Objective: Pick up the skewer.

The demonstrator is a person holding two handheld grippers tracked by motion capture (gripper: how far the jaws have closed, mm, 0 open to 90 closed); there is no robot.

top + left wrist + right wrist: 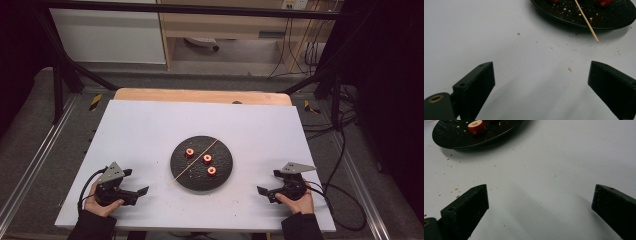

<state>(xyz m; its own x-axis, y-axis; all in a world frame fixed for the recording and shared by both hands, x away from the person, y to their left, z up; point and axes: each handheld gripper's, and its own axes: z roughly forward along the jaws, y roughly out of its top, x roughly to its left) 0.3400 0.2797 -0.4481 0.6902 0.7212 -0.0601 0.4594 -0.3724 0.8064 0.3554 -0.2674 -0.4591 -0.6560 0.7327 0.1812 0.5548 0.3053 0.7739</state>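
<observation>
My left tool [134,186] and my right tool [267,184] rest on the white table [140,125], one at each near corner, both with jaws wide apart and nothing between them. Between them, toward the middle of the table, sits the dark round plate [225,172] carrying three red rings [211,171] that look like cut sausage pieces, though I can't be sure from here. A thin wooden skewer [195,160] lies slantwise across the plate, its near end poking past the rim over scattered crumbs [570,69].
</observation>
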